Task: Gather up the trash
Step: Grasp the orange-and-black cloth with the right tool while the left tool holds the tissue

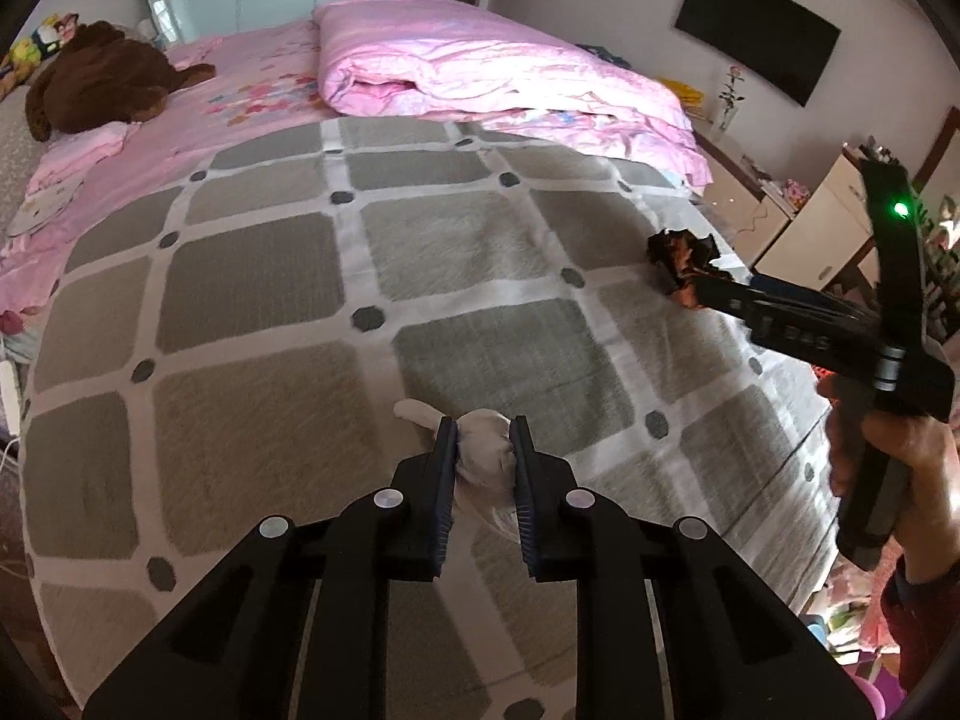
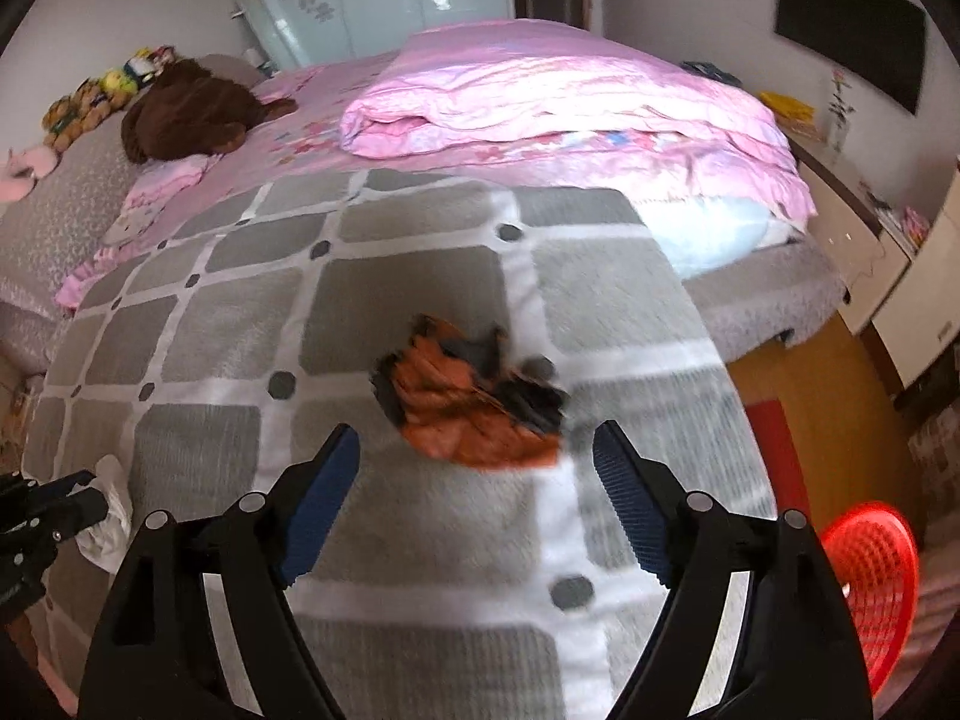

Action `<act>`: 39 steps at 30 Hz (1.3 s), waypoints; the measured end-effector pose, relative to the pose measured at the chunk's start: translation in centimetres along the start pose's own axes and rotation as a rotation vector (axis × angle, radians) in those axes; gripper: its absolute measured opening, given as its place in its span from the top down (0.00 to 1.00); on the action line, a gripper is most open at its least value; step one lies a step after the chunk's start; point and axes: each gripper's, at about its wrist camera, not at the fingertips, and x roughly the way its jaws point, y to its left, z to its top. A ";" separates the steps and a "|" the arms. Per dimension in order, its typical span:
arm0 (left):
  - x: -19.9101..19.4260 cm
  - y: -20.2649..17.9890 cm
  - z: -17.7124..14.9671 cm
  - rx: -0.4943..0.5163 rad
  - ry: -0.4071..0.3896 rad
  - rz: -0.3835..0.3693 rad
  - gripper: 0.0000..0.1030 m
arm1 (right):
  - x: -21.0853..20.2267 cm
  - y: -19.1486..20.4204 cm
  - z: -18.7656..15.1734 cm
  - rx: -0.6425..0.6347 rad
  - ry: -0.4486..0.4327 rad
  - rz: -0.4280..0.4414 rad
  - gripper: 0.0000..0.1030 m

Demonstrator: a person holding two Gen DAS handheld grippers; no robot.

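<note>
Two grippers: left gripper (image 1: 483,443) fingers clamped on white tissue wad (image 1: 480,450), right gripper (image 2: 477,456) fingers apart near orange wrapper (image 2: 468,405).

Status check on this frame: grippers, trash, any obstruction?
Left gripper shut on white wad. Right gripper open, orange wrapper just ahead. Nothing blocking.

Both wrist views — low over bed (image 1: 480,252)

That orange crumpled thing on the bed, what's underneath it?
The orange wrapper lies on the grey checked blanket, ahead of the open right gripper. Only blanket shows around it; whatever sits directly beneath is covered.
</note>
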 end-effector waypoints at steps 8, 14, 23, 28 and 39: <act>0.9 -0.5 -0.5 0.023 0.027 0.009 0.84 | 2.3 1.3 1.1 -0.062 0.009 -0.042 0.25; 0.6 0.5 -1.3 0.004 0.041 0.010 0.83 | 2.7 1.4 1.1 -0.065 0.029 -0.028 0.42; 0.2 1.7 -2.1 -0.053 0.054 0.006 0.83 | 0.8 1.4 0.3 -0.043 0.009 0.004 0.67; 0.0 2.2 -2.5 -0.083 0.057 0.025 0.72 | -0.2 1.7 -0.9 -0.037 0.015 0.033 0.77; 0.0 1.9 -3.0 -0.106 0.076 -0.014 0.67 | -2.8 1.1 -3.1 0.021 0.020 0.085 0.82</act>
